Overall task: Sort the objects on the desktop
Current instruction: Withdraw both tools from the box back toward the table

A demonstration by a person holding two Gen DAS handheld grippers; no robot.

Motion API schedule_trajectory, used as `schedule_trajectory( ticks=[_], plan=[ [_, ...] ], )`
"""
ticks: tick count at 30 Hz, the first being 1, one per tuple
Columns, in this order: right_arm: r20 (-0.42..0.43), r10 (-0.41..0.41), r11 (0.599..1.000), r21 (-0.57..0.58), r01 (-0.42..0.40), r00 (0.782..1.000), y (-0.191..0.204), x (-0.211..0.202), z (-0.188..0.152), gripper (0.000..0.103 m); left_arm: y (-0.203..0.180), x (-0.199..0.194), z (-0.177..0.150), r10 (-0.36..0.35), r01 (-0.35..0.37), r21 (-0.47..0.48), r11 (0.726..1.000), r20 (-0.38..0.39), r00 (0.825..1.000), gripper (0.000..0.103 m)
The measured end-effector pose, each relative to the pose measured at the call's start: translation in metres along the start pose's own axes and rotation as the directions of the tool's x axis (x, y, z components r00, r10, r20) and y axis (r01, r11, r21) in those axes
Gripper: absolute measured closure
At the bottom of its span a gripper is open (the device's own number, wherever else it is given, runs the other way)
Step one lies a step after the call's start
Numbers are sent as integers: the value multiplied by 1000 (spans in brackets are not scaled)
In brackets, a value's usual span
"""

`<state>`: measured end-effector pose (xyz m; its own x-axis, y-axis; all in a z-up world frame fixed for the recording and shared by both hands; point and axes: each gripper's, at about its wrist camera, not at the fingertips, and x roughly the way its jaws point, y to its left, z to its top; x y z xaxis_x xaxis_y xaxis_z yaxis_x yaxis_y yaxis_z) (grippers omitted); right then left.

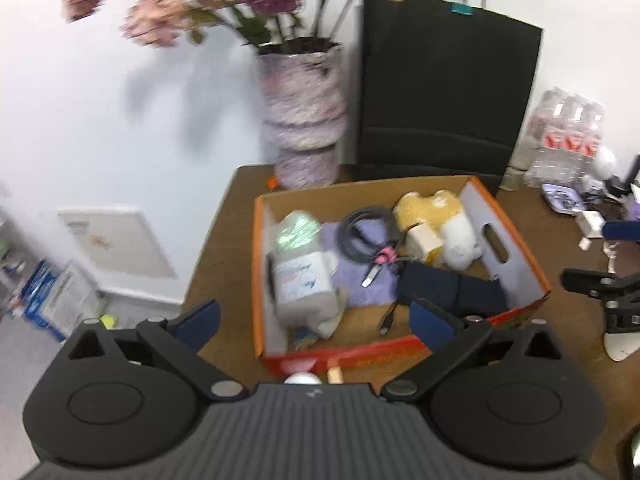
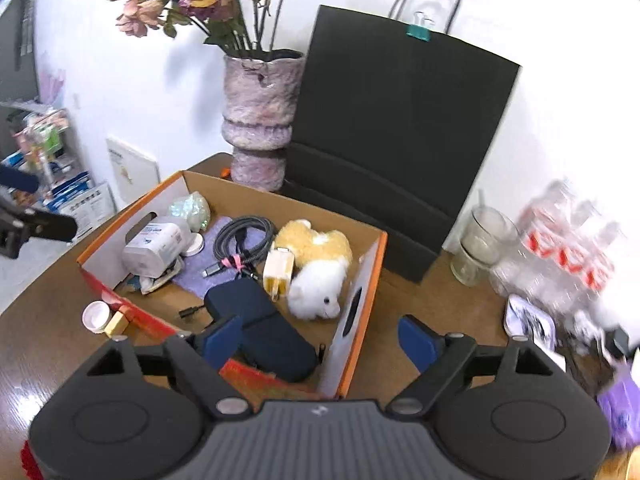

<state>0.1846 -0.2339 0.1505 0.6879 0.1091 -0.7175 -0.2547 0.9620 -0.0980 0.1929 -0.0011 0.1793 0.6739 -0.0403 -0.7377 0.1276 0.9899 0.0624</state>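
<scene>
Notably, no label was legible on the cardboard box (image 2: 362,276); it held one plush toy (image 2: 316,272) and one cable coil (image 2: 244,240). Left gripper (image 1: 316,316) and right gripper (image 2: 320,340) stood apart, empty, near that box.

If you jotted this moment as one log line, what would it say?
left gripper: open, empty | right gripper: open, empty | cardboard box: holds plush toy, cable, dark pouch
</scene>
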Motion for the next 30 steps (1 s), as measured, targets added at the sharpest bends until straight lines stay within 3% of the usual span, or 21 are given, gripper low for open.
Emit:
schedule_trajectory(
  ticks=[5,9,11,16,20,25,30],
  plan=[
    [62,71,993,95,-77,996,17,-19,-31,17,-7,-28,-53,-4,-2,49,999,119,993,0],
    [71,112,982,147,-122,991,36,-22,-71,12,0,-40,-102,-8,10,-10,1000,161,987,0],
    [73,114,980,154,-124,991,48,-24,-98,12,5,-45,-133,-38,48,-53,997,169,985,0],
    [96,113,974,185,-129,989,73,-31,-159,12,1,-55,-192,35,-19,-90,996,186,982,0],
    [102,105,980,158,-120,989,95,-40,-197,12,-10,-70,-232,14,4,-73,997,237,971,0],
    [125,128,972,183,-150,984,115,-58,-237,11,-25,-83,-278,-72,97,-99,990,233,970,0],
    [124,132,973,174,-153,983,132,-72,-270,11,-38,-89,-308,-7,20,-66,998,202,979,0]
  ],
)
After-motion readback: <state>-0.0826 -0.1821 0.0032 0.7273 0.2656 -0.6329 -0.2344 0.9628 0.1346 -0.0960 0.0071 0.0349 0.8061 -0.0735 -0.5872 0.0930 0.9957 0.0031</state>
